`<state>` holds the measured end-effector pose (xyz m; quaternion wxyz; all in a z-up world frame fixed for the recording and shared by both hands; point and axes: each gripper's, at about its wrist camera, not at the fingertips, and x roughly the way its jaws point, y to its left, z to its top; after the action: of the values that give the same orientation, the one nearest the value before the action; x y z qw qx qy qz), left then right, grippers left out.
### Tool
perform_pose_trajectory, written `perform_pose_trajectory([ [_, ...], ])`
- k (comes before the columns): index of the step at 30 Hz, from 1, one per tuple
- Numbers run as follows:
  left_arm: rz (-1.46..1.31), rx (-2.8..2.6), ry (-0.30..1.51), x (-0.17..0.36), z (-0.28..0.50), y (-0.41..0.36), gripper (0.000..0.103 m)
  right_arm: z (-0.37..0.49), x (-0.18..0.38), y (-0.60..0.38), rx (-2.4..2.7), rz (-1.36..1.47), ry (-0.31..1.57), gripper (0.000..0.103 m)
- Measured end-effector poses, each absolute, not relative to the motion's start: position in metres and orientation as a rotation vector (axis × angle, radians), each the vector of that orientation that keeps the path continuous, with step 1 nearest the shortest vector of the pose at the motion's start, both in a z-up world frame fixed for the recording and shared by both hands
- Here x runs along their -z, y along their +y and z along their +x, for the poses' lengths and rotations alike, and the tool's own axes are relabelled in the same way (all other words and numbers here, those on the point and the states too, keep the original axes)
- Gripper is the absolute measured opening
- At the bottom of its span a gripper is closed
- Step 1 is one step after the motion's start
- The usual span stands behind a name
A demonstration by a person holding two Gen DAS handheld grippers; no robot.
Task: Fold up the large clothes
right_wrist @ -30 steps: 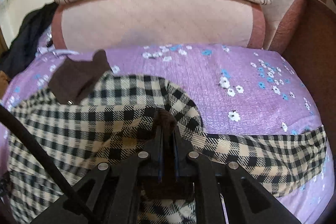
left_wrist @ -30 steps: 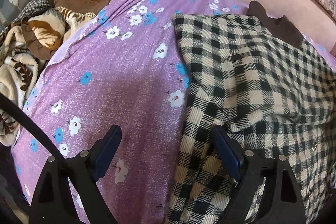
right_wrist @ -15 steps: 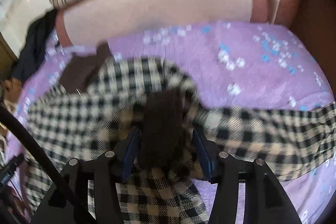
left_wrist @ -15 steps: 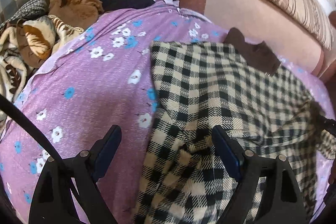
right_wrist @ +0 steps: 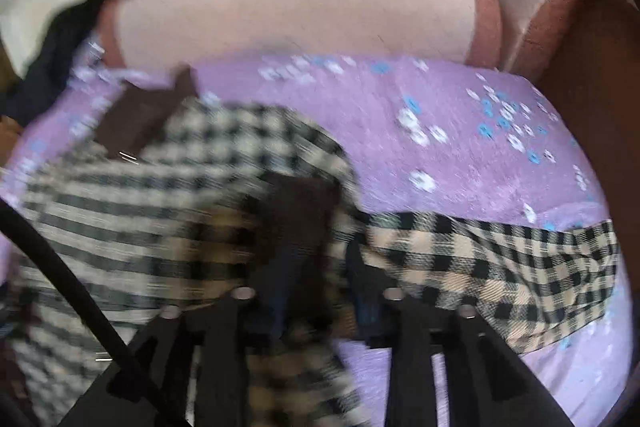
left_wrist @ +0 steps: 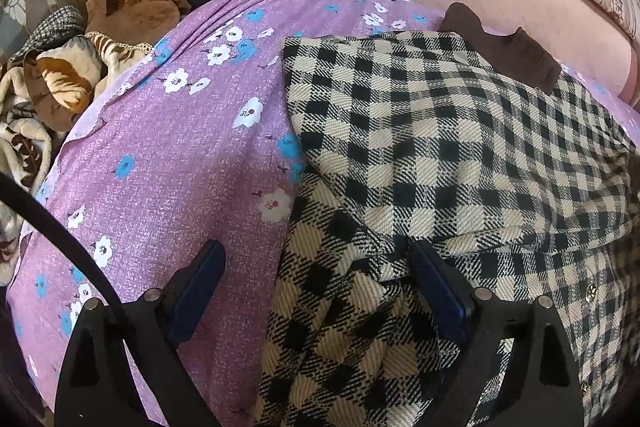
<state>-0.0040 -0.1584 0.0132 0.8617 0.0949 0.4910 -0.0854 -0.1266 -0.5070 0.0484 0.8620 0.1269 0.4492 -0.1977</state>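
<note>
Left hand-held gripper (left_wrist: 316,291) jaws wide, just widened, over coat (left_wrist: 440,155) edge; right hand-held gripper (right_wrist: 316,267) closing around brown cuff (right_wrist: 300,211), grip unclear.

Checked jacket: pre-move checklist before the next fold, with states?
1. Left gripper open, nothing pinched: ok.
2. Checked jacket edge between the left fingers: ok.
3. Right gripper grip on the brown cuff: cannot tell; jaws just closing, frame blurred.
4. Sleeve folded in: not ok, it trails over the purple sheet.
5. Brown collar flat: ok.
</note>
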Motion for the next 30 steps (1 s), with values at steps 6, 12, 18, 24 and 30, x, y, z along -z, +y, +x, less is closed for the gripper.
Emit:
perform_pose_trajectory([
  [6, 0.212, 0.174, 1.016, -0.013, -0.007, -0.159, 0.093, -0.109, -0.045, -0.462, 0.227, 0.227, 0.951, 0.049],
  [12, 0.201, 0.179, 1.022, -0.013, -0.006, -0.158, 0.094, -0.114, -0.005, -0.475, 0.34, 0.158, 1.058, 0.045],
  [18, 0.209, 0.173, 1.021, -0.019, -0.007, -0.157, 0.094, -0.134, -0.037, -0.469, 0.336, 0.2, 1.034, 0.049],
  [24, 0.11, 0.198, 0.993, -0.035, -0.01, -0.149, 0.094, -0.144, -0.039, -0.463, 0.341, 0.215, 1.007, 0.059],
  [30, 0.036, 0.265, 1.024, -0.031, -0.008, -0.155, 0.094, -0.136, -0.002, -0.473, 0.368, 0.182, 1.074, 0.059],
])
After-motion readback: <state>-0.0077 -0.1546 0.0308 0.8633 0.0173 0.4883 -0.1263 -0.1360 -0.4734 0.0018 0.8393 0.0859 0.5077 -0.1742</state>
